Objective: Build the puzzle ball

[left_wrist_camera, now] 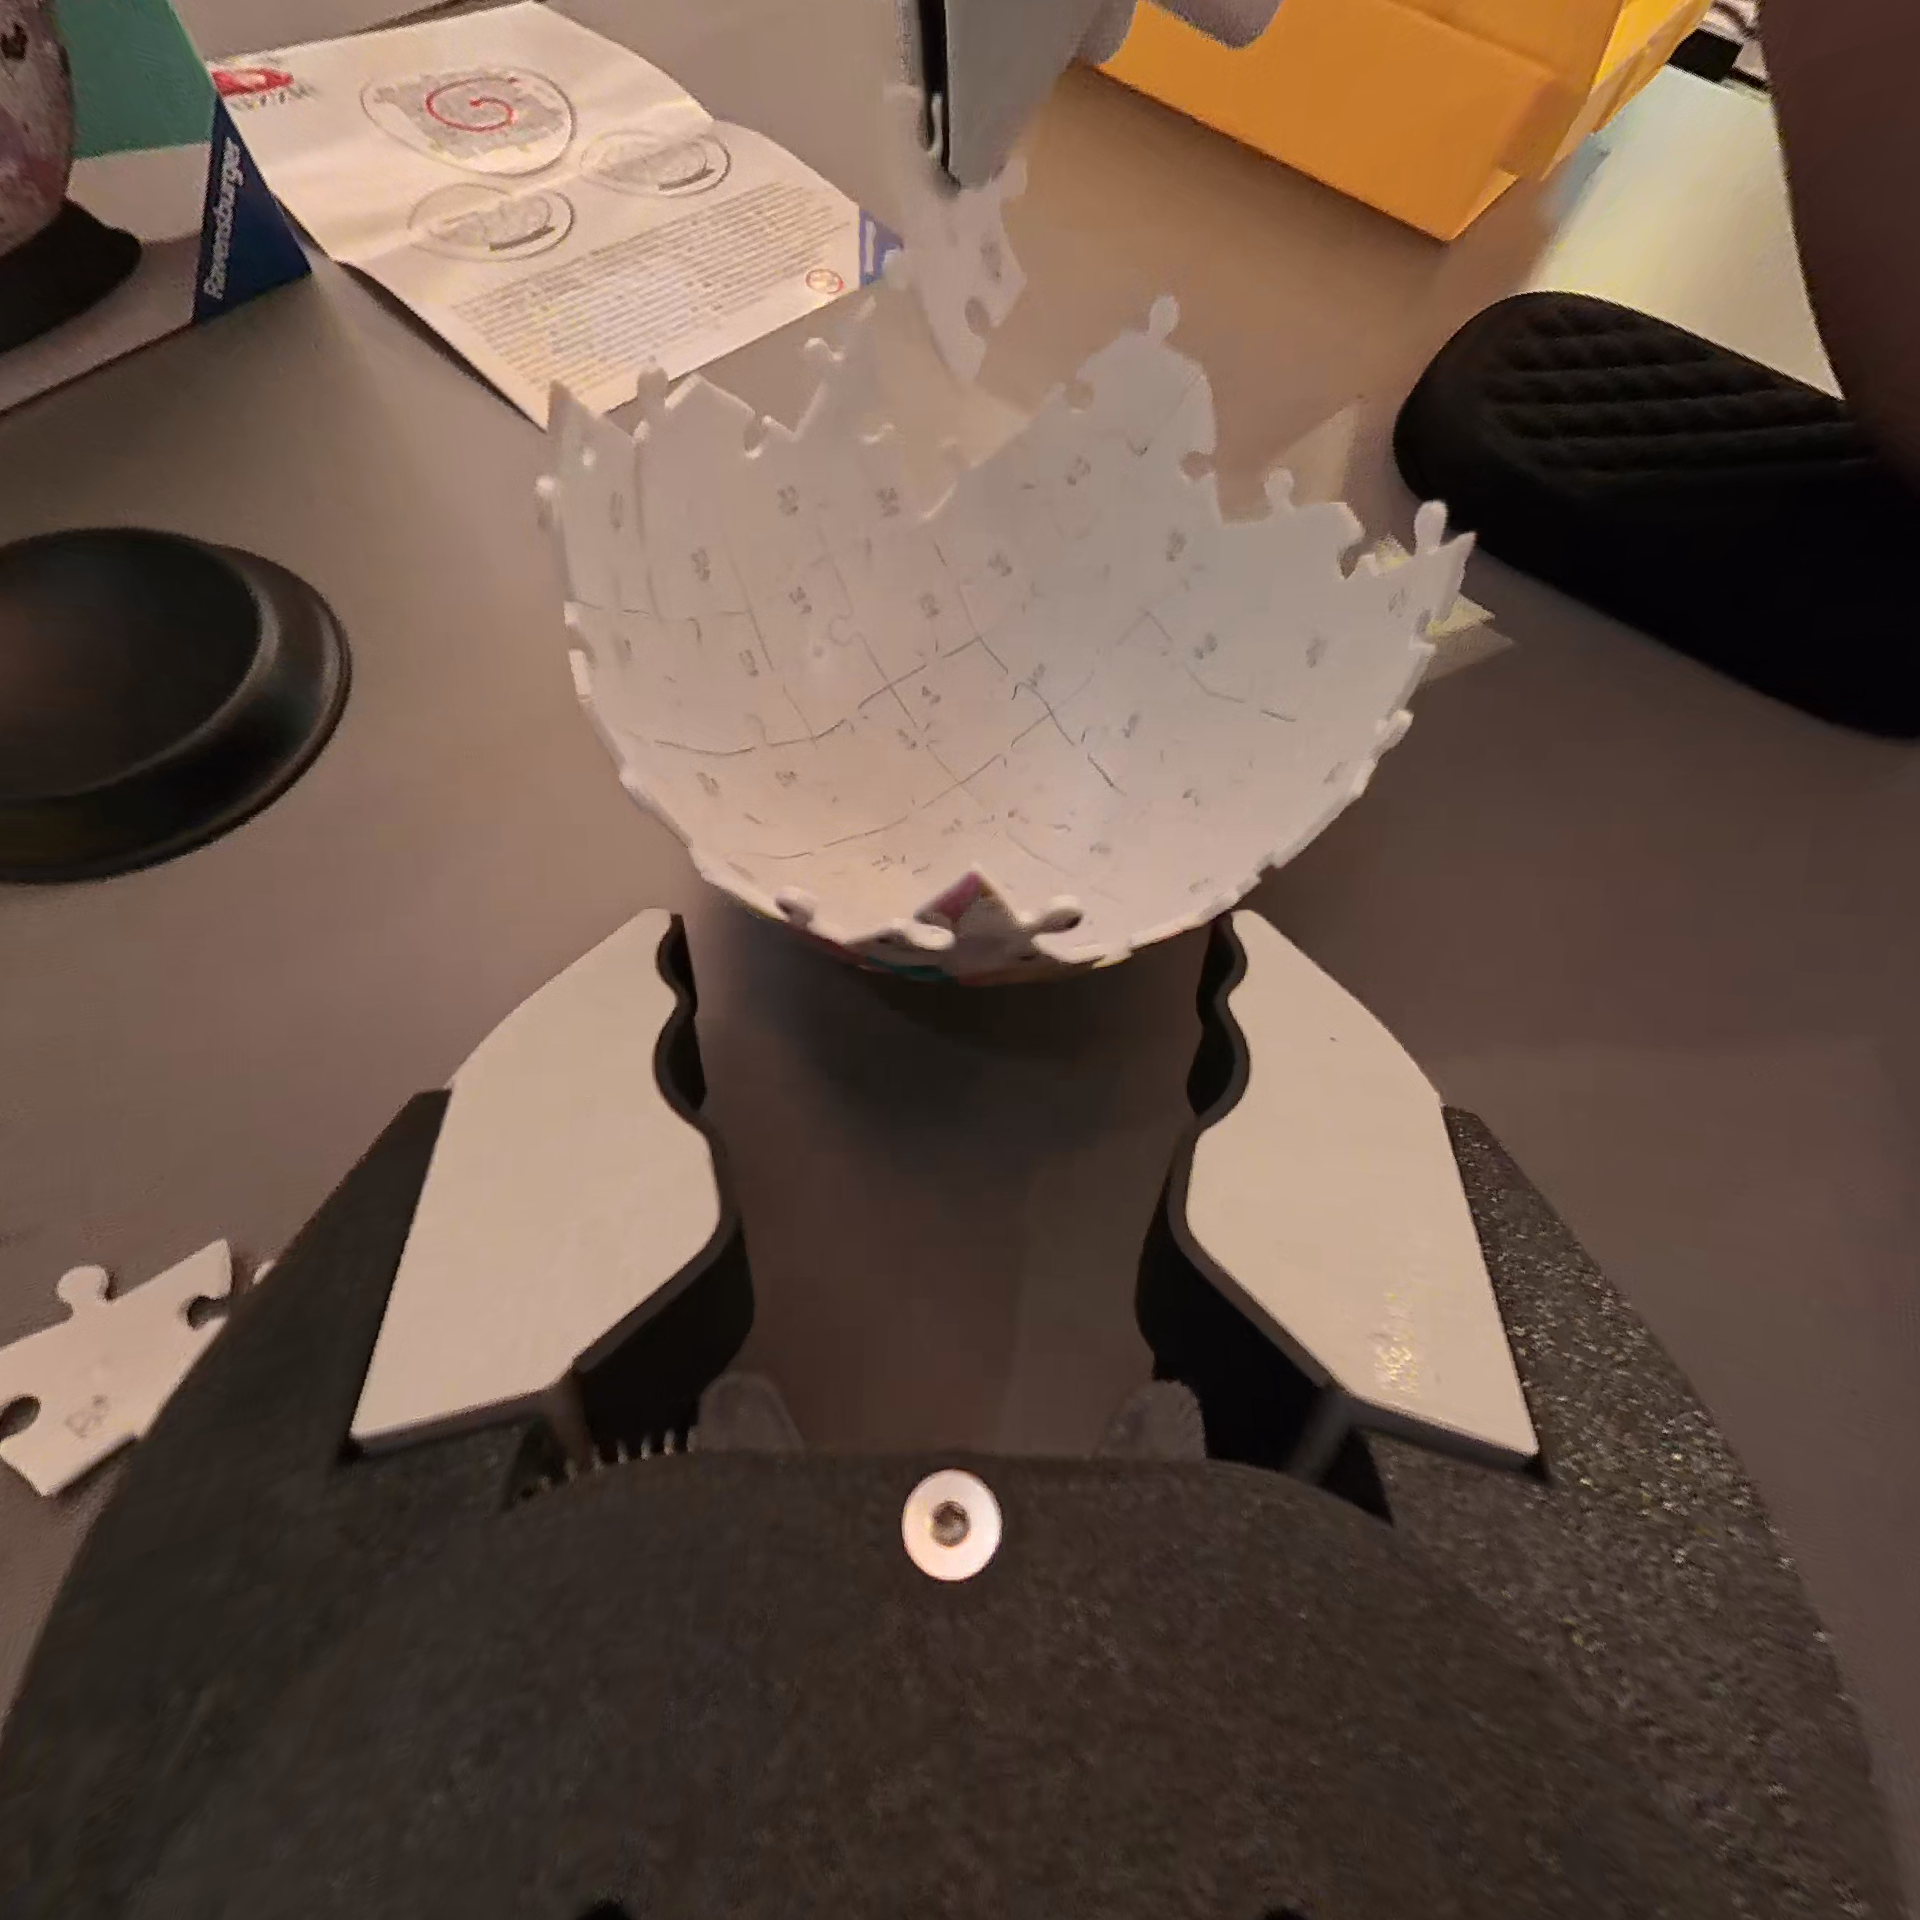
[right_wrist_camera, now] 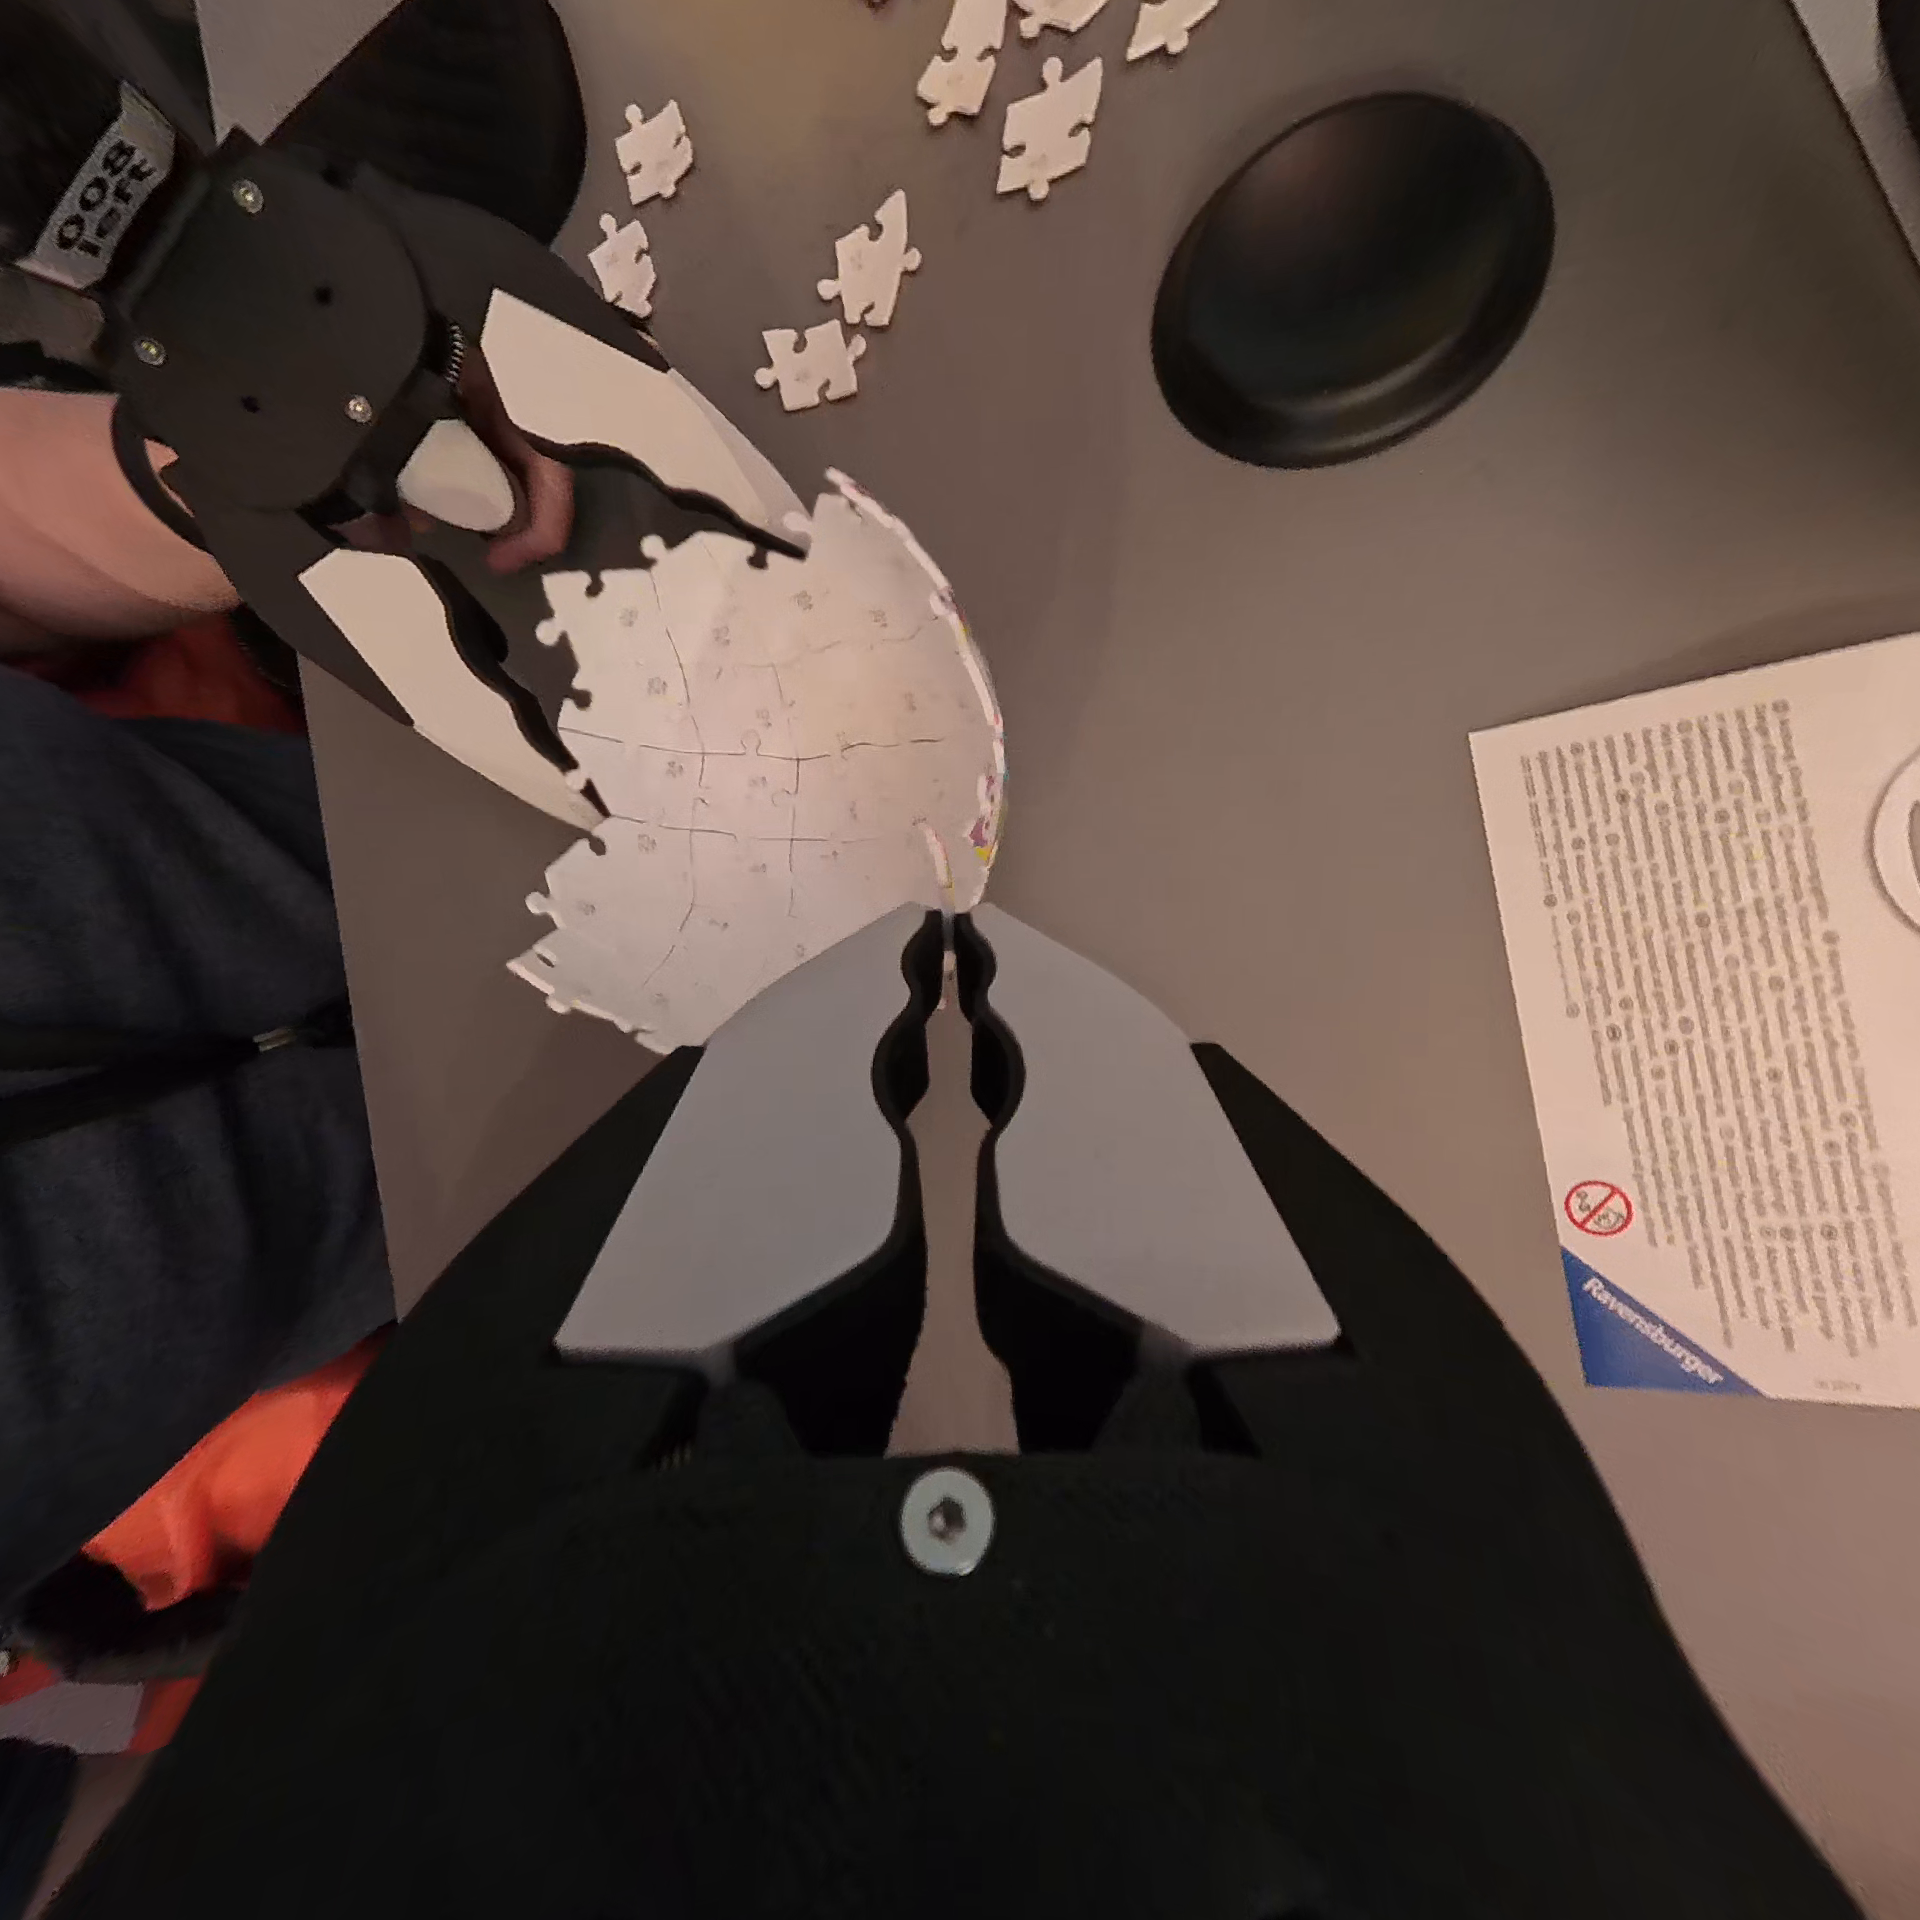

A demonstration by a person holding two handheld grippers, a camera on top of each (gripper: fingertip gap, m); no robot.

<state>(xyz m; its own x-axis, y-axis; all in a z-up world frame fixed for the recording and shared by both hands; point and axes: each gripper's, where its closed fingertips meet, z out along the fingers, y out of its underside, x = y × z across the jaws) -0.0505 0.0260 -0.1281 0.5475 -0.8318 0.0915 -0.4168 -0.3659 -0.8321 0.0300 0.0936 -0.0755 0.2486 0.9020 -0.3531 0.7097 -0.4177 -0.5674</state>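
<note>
We see printed matter on the grey tabletop (left_wrist_camera: pixel 1351 987): a folded white instruction sheet (left_wrist_camera: pixel 582 208) with round diagrams, blocks of small text, a blue corner band bearing a white brand name and a small red prohibition symbol; we leave its wording aside. Beside it stands a blue and teal cardboard box (left_wrist_camera: pixel 208 177) with a brand name along its edge. Many of the white inner faces of the half-built puzzle ball (left_wrist_camera: pixel 987 686) carry a small printed number. A white tag with dark lettering sits on the back of the left gripper (right_wrist_camera: pixel 696 675) in the right wrist view.

The puzzle ball, an open bowl of interlocked curved white plastic pieces with coloured outsides, rests on the table between the two grippers. The left gripper (left_wrist_camera: pixel 945 935) has its black and white jaws spread wide, its tips at the near edge of the shell; in the right wrist view the tips seem to touch the jagged rim, nothing pinched.

The right gripper (right_wrist_camera: pixel 948 925) has its jaws nearly together, pinching a single curved white puzzle piece (left_wrist_camera: pixel 971 270) by its edge and holding it against the far rim of the bowl.

Loose white puzzle pieces (right_wrist_camera: pixel 862 260) lie scattered beyond, near a round black plastic stand (right_wrist_camera: pixel 1351 281). A yellow cardboard box (left_wrist_camera: pixel 1382 104) and a black ribbed pad (left_wrist_camera: pixel 1662 499) sit further off.
</note>
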